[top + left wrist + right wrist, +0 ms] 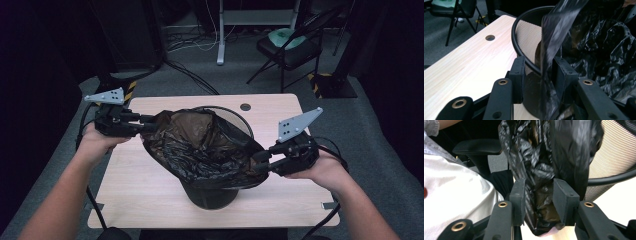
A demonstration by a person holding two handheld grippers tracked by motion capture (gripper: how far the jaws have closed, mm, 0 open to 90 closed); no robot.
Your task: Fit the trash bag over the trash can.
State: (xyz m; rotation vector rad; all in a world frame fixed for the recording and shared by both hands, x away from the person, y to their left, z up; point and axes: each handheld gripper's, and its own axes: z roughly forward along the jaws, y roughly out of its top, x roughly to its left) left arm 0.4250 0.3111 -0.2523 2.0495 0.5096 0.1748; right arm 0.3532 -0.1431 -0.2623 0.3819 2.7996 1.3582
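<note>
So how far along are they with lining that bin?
Done: the black bin bag is opened out above the mesh wastebasket. In hand: the left gripper and the right gripper each pinch its edge, stretching it. Left: the far rim remains bare, so the bag still needs folding over the rim.

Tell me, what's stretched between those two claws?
In the high view, a black bin bag spans from the left claw to the right claw, its mouth held open over a mesh bin.

We find no legible text, label, brand, number or sign on anything here, whether in the high view or either gripper view.
</note>
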